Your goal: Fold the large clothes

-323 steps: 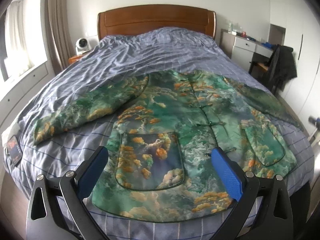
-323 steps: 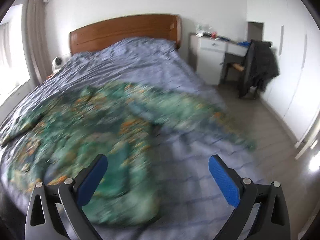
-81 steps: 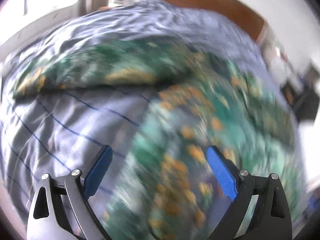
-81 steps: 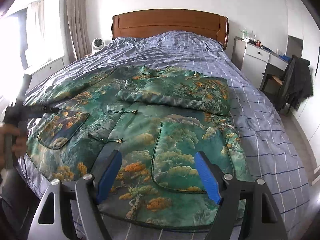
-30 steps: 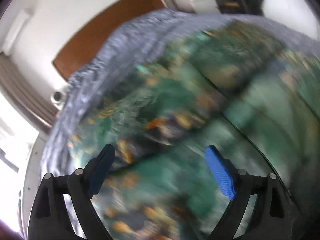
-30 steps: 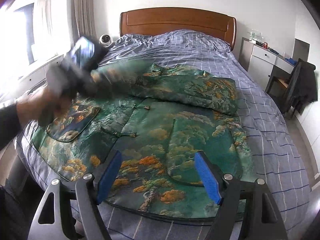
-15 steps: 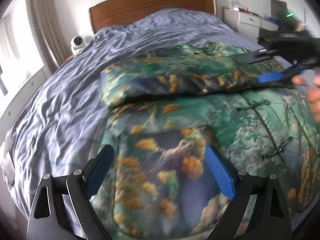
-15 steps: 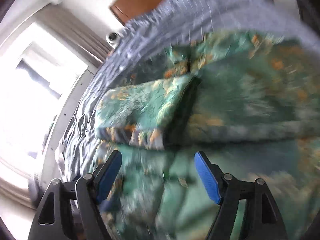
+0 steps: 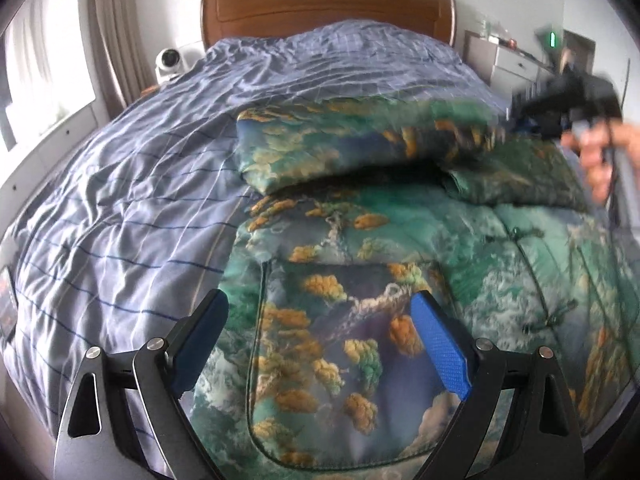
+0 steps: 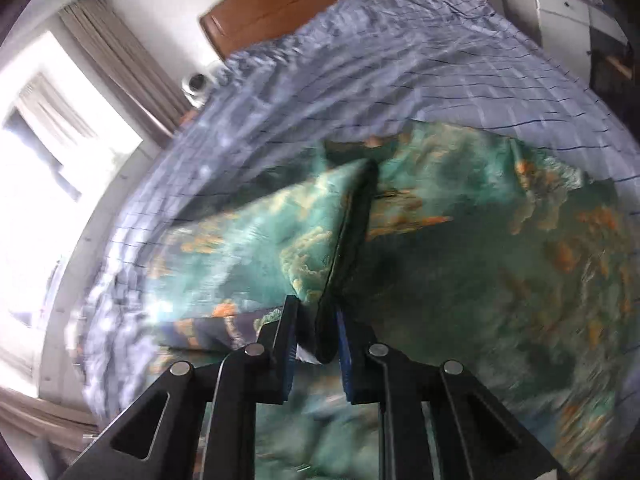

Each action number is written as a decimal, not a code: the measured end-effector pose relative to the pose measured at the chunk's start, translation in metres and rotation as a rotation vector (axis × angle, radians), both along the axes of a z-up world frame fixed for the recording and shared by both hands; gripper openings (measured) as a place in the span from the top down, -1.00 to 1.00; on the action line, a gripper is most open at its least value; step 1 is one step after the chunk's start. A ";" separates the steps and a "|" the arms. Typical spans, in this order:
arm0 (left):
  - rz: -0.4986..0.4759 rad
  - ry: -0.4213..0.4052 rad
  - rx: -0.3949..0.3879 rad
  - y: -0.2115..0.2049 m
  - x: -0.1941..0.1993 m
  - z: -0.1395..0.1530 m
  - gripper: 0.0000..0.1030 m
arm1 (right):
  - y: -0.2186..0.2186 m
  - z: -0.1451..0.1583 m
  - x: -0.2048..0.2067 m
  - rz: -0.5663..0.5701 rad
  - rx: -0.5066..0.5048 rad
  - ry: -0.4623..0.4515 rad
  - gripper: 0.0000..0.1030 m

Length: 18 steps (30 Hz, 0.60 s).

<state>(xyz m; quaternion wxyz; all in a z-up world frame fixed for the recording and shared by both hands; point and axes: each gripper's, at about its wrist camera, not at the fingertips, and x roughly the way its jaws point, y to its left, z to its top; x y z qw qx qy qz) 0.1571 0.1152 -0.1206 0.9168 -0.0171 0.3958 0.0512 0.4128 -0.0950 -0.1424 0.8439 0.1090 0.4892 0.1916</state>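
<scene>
A green padded jacket (image 9: 400,248) with orange tree print lies face up on the bed, its left sleeve (image 9: 340,148) folded across the chest. My left gripper (image 9: 318,304) hangs open above the patch pocket (image 9: 340,340) near the hem and holds nothing. In the left wrist view my right gripper (image 9: 516,120), held by a person's hand (image 9: 596,156), reaches in from the right to the sleeve's end. In the right wrist view, the right gripper (image 10: 316,312) is closing its jaws, with the sleeve's edge (image 10: 312,280) pinched between the blue pads.
The bed carries a blue-grey striped duvet (image 9: 140,200) with a wooden headboard (image 9: 328,4) behind. A white round device (image 9: 170,60) stands left of the headboard; a white dresser (image 9: 508,60) stands right. A phone (image 9: 6,304) lies at the bed's left edge. A bright window (image 10: 48,168) is on the left.
The right gripper swung from the hem to the folded sleeve's end, and its jaws went from wide to nearly together on the fabric. The left gripper drew back over the pocket, still open.
</scene>
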 end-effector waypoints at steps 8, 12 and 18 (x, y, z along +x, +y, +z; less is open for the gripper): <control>-0.002 0.050 -0.046 0.029 0.039 0.013 -0.82 | -0.002 -0.046 -0.003 -0.012 -0.084 0.063 0.12; -0.053 0.018 -0.061 0.034 0.094 0.037 -0.85 | -0.004 -0.001 -0.024 -0.018 -0.187 -0.124 0.04; -0.049 0.131 -0.133 0.038 0.199 0.007 -0.48 | 0.030 0.016 -0.011 0.160 -0.124 -0.246 0.04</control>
